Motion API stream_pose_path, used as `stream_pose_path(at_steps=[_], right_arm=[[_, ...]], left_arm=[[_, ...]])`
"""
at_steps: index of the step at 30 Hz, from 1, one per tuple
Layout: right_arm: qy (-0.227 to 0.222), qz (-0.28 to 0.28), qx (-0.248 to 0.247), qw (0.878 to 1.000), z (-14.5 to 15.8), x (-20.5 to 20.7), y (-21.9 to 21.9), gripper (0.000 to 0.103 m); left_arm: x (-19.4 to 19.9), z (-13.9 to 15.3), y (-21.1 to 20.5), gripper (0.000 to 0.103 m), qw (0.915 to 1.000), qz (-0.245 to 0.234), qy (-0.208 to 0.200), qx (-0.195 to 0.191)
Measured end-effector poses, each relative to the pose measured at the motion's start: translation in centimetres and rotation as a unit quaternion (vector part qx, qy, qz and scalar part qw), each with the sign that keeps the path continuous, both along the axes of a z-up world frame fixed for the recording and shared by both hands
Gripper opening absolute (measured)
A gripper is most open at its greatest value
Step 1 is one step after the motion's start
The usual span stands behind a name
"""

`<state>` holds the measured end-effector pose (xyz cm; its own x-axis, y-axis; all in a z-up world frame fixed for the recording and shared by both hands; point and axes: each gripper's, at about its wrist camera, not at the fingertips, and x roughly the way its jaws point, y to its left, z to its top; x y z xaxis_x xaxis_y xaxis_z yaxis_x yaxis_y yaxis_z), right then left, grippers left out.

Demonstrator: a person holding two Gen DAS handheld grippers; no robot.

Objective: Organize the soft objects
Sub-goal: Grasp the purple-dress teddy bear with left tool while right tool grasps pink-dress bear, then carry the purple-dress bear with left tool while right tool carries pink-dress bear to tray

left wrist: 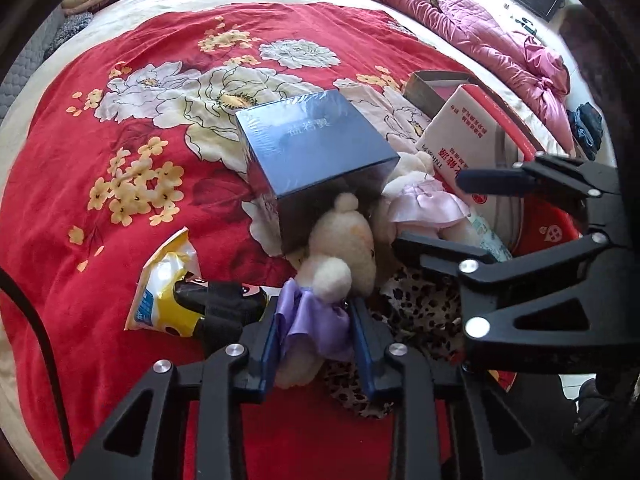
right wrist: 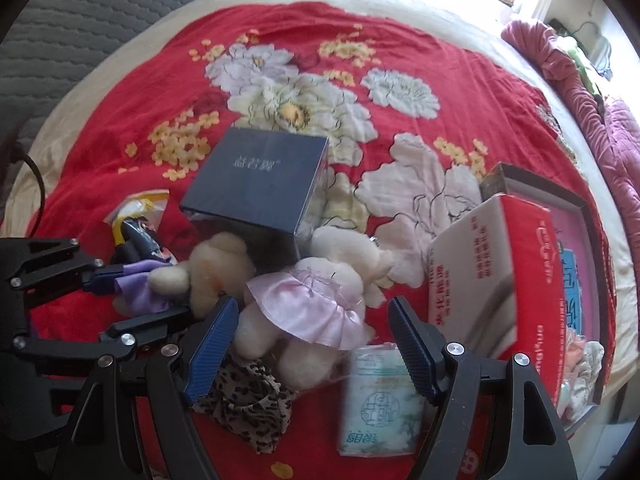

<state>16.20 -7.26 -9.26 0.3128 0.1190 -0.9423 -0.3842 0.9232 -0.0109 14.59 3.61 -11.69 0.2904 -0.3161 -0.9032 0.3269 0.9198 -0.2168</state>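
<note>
Two cream plush bears lie on the red floral bedspread (left wrist: pixel 80 184). My left gripper (left wrist: pixel 316 328) is shut on the bear in the purple dress (left wrist: pixel 340 256), pinching its purple skirt; it also shows in the right wrist view (right wrist: pixel 216 268). The bear in the pink dress (right wrist: pixel 316 308) lies between the open fingers of my right gripper (right wrist: pixel 312 340), which shows in the left wrist view (left wrist: pixel 440 208). A leopard-print cloth (right wrist: pixel 248 408) lies under both bears.
A dark blue box (left wrist: pixel 316 144) stands just behind the bears. A red and white carton (right wrist: pixel 492 276) and an open tray-like box (right wrist: pixel 576 240) are to the right. A tissue pack (right wrist: pixel 380 400) and a yellow snack bag (left wrist: pixel 168 288) lie near the grippers. Pink quilts (left wrist: pixel 480 32) lie far right.
</note>
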Motion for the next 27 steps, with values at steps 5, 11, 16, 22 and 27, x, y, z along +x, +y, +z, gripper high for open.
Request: stream_pose_path(at_steps=[5, 11, 16, 22, 27], right_arm=[[0.029, -0.012, 0.039, 0.999, -0.4, 0.1, -0.8, 0.055], [0.012, -0.009, 0.064, 0.998, 1.1, -0.8, -1.7, 0.040], [-0.006, -0.021, 0.089, 0.996, 3.1, -1.8, -3.6, 0.039], [-0.031, -0.030, 0.103, 0.994, 5.5, -3.5, -5.5, 0.039], [-0.048, -0.037, 0.110, 0.992, 7.3, -4.7, -6.9, 0.039]], left_arm=[[0.0, 0.1, 0.5, 0.031, 0.9998, 0.009, 0.006, -0.015], [-0.5, 0.7, 0.8, 0.030, 0.9995, 0.020, 0.003, -0.023], [-1.4, 1.9, 1.2, 0.026, 0.9989, 0.032, -0.005, -0.033], [-2.4, 3.5, 1.1, 0.025, 0.9984, 0.037, -0.019, -0.038], [-3.2, 4.8, 0.8, 0.025, 0.9978, 0.047, -0.024, -0.041]])
